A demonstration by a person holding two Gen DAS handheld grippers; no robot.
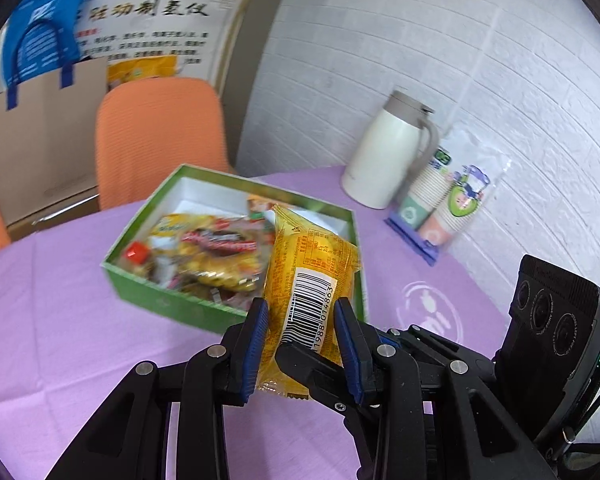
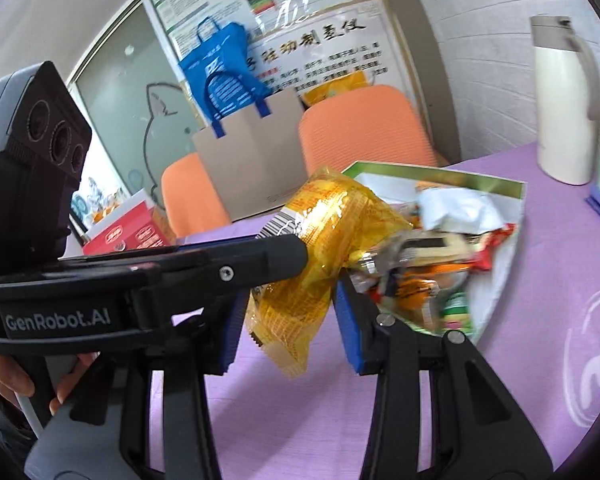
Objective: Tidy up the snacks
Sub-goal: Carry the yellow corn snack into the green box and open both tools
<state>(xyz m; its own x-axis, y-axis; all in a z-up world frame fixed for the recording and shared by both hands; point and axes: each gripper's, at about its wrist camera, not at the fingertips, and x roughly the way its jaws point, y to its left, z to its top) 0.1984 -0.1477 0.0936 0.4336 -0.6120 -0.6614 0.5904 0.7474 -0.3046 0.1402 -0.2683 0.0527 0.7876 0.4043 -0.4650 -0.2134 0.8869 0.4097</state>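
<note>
Inspecting nearest first: finding the left hand-held gripper (image 1: pixel 301 308) closed on the yellow snack packet (image 1: pixel 312 256), with blue pads (image 1: pixel 256 352) pressing both long edges beside the barcode. Noting the right hand-held gripper (image 2: pixel 290 300) straddling the lower end of the same packet, with jaws wide on either side. Not managing to tell from either view whether it is gripping or merely flanking. Reading the packet as hanging clear of the surface (image 1: pixel 60 320), just short of the green box (image 1: pixel 172 304), with the upper end leaning over the near wall.

Judging the step in hand as placing this packet into the box, possibly by way of a transfer between the two hand-held grippers. Recommending:
- Keeping one firm grip at all times, and releasing one side only after confirming the other.
- Avoiding any harder squeeze on a crinkly film wrapper with probably soft contents.
- Lifting over the near wall before lowering, rather than pushing against it and shifting a light-looking box.
- Aiming for the bare white floor toward the far right corner, away from the heap of mixed snacks (image 1: pixel 208 248) filling the left half.
- Laying flat rather than dropping on end.

Checking farther off: recording a cream jug (image 1: pixel 384 152) and a sleeve of paper cups (image 1: pixel 448 200) well apart by the wall, not obstructing. Recording an orange chair (image 1: pixel 156 136) beyond the surface, of no concern.
</note>
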